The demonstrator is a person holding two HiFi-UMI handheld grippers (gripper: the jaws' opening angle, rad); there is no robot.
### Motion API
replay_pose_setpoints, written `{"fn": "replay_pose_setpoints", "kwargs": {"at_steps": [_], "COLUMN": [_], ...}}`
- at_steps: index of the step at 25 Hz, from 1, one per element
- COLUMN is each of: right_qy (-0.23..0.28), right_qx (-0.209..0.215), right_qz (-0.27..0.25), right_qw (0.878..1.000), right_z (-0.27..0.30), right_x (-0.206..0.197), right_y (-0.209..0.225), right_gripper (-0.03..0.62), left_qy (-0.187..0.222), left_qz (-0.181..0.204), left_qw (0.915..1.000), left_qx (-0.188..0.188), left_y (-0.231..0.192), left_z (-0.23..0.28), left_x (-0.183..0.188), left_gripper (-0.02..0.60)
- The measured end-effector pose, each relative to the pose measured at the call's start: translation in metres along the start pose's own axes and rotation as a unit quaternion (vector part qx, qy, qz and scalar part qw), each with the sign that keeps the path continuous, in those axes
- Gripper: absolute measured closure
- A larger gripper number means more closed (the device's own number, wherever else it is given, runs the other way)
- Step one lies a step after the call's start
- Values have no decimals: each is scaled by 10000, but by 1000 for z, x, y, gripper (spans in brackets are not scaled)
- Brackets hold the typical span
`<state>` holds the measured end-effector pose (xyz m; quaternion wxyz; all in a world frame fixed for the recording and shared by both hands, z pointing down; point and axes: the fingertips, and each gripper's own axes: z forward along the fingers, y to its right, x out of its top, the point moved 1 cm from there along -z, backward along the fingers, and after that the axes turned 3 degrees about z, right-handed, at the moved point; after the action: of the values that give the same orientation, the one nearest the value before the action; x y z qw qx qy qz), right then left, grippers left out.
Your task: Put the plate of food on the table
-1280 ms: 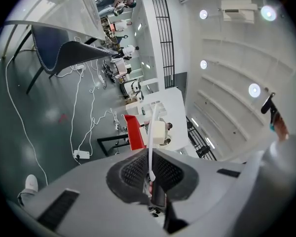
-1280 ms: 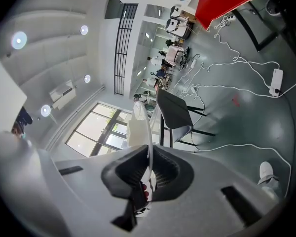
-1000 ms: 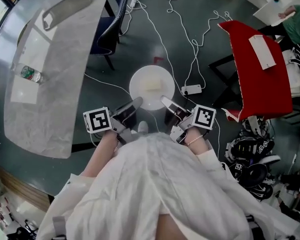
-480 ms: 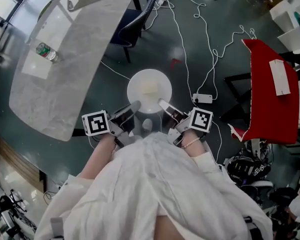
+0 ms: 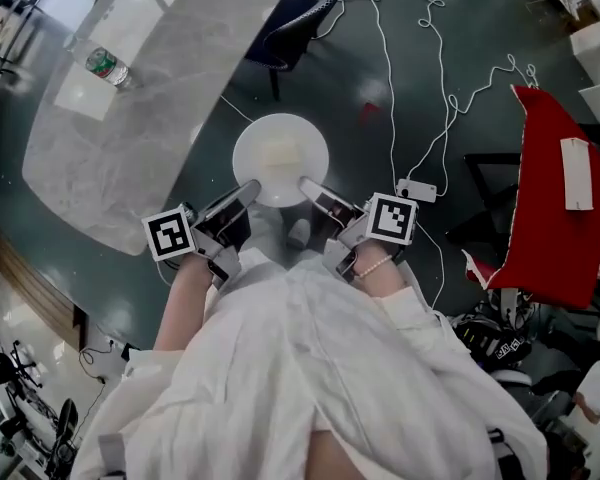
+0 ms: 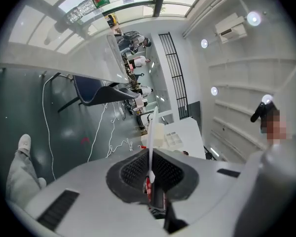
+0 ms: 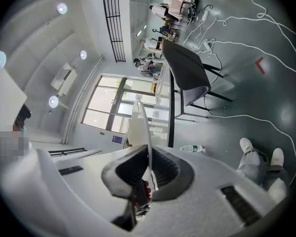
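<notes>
A round white plate [image 5: 280, 158] with a pale piece of food [image 5: 278, 152] on it hangs above the dark floor, in front of the person. My left gripper [image 5: 250, 189] is shut on the plate's near left rim, and my right gripper [image 5: 306, 185] is shut on its near right rim. In the left gripper view the thin white plate edge [image 6: 150, 137] runs between the closed dark pads. In the right gripper view the plate rim [image 7: 144, 127] is likewise pinched between the pads. The grey marble table [image 5: 130, 108] lies to the upper left.
A water bottle [image 5: 106, 66] lies on a white sheet on the table. A dark chair [image 5: 300, 13] stands by the table's far side. White cables [image 5: 430, 118] and a power strip [image 5: 417, 189] cross the floor. A red-covered stand [image 5: 560, 198] is at the right.
The view has swung: the table now sits nearer and more central at the upper left, and the red stand has slid right. Both grippers still hold the plate the same way.
</notes>
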<state>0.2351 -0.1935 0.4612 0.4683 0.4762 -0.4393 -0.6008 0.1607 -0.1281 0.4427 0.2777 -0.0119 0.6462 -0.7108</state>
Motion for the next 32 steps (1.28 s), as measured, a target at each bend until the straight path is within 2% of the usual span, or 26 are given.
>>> {"fn": "replay_pose_setpoints", "kwargs": {"at_steps": [3, 7, 13, 28, 32], "right_qy": [-22, 54, -103, -850, -854], "right_qx": [12, 77, -63, 77, 30], "right_qz": [-112, -10, 1, -301, -252], "right_qw": [9999, 10000, 9999, 9959, 9960], "right_z": [10, 16, 32, 139, 164], "right_x": [5, 4, 4, 44, 60], "right_y": [-6, -6, -5, -31, -34], "right_gripper": [583, 583, 583, 583, 583], "left_qy": [138, 145, 284, 979, 1071], "left_qz": [5, 72, -83, -226, -256], "left_qw": [9999, 9998, 9994, 9949, 9939], "left_qx": [-85, -133, -168, -39, -57], "left_y": [1, 0, -7, -37, -45], "left_z": [-2, -4, -12, -37, -38], "left_x": [11, 17, 27, 122, 150], "left_gripper": [555, 555, 555, 555, 555]}}
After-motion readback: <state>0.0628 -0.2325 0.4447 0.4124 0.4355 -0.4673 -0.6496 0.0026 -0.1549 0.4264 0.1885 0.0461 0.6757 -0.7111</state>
